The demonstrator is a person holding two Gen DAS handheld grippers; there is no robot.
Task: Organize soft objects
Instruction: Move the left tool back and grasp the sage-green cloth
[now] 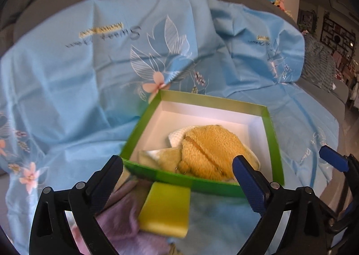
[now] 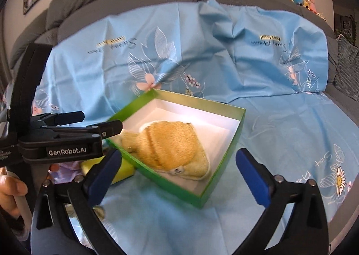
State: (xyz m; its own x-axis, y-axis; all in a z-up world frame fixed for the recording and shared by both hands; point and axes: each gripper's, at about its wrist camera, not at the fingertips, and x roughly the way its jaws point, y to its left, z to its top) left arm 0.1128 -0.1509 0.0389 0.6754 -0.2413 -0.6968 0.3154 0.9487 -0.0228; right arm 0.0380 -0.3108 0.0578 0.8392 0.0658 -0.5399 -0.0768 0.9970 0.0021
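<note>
Box (image 1: 272, 136) green with white inside, yellow knitted cloth (image 1: 211, 149) in it

White lettering "GenRobot.AI" stands on the black body of the left gripper (image 2: 102, 125) in the right wrist view; the script on the blue sheet (image 2: 280, 120) is upside down and unreadable.

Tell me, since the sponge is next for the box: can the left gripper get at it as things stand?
Probably yes. The yellow sponge lies uncovered just outside the green box, between the open fingers of the left gripper, with nothing over it.
</note>
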